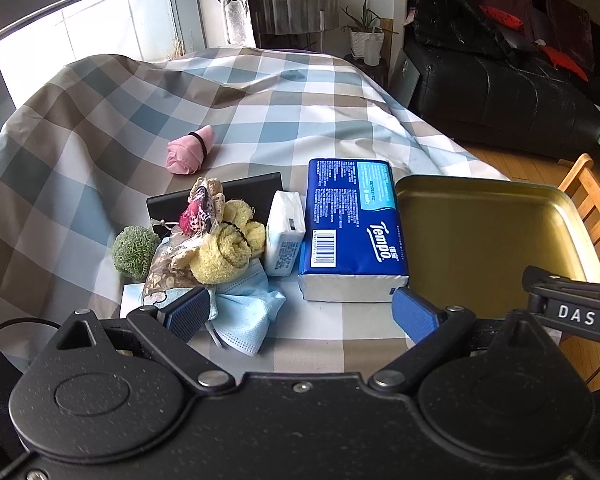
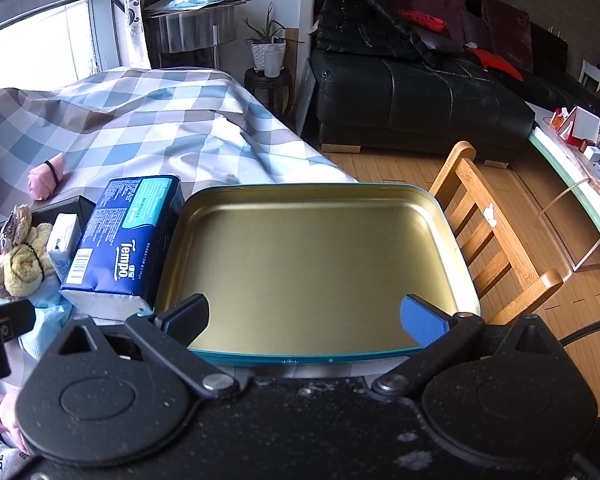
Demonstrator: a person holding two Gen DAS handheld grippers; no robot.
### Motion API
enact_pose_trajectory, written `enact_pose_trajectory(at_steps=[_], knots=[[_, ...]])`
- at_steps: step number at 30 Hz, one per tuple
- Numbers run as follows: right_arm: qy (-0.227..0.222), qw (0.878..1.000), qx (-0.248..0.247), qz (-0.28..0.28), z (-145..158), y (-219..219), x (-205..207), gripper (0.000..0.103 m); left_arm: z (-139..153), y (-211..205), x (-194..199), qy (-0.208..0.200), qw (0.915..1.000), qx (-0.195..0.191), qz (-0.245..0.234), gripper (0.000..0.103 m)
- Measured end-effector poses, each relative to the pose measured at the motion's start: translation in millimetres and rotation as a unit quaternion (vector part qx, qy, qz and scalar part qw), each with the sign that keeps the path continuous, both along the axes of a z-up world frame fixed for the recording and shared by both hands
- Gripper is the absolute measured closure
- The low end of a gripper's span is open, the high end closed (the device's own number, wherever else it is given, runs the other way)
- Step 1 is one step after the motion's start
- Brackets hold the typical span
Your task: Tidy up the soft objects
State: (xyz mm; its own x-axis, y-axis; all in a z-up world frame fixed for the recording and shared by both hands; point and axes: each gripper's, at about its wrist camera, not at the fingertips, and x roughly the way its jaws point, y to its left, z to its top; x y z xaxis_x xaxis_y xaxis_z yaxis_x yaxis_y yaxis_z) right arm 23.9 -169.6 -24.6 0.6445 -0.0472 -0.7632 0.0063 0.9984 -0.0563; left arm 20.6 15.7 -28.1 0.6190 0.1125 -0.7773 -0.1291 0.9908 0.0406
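A shallow gold tin tray (image 2: 428,208) (image 1: 572,208) lies on the checked cloth with nothing in it. Left of it stands a blue Tempo tissue pack (image 1: 350,224) (image 2: 128,236), then a small white tissue packet (image 1: 286,232) (image 2: 62,240). Further left lies a pile: a rolled yellow towel (image 1: 224,256) (image 2: 22,268), a blue face mask (image 1: 246,312), a green scrubber ball (image 1: 134,252) and patterned cloth (image 1: 204,204). A rolled pink cloth (image 1: 186,154) (image 2: 44,180) lies apart, further back. My left gripper (image 1: 302,312) is open in front of the mask and tissue pack. My right gripper (image 2: 306,316) is open over the tray's near edge.
A black box (image 1: 256,190) sits behind the pile. The table (image 1: 100,120) drops off to the right, where a wooden chair (image 2: 496,224) stands on the wood floor. A black sofa (image 2: 420,92) and a glass side table (image 2: 572,164) lie beyond.
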Motion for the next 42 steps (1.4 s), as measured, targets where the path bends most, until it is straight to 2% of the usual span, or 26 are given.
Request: enact_pose_trajectory(at_steps=[42], knots=[[0.012,1.000,-0.019,0.015,-9.8,8.9,-0.4,0.000,-11.8,5.6,3.9,0.019,0.9998,-0.006,-0.005,0.008]])
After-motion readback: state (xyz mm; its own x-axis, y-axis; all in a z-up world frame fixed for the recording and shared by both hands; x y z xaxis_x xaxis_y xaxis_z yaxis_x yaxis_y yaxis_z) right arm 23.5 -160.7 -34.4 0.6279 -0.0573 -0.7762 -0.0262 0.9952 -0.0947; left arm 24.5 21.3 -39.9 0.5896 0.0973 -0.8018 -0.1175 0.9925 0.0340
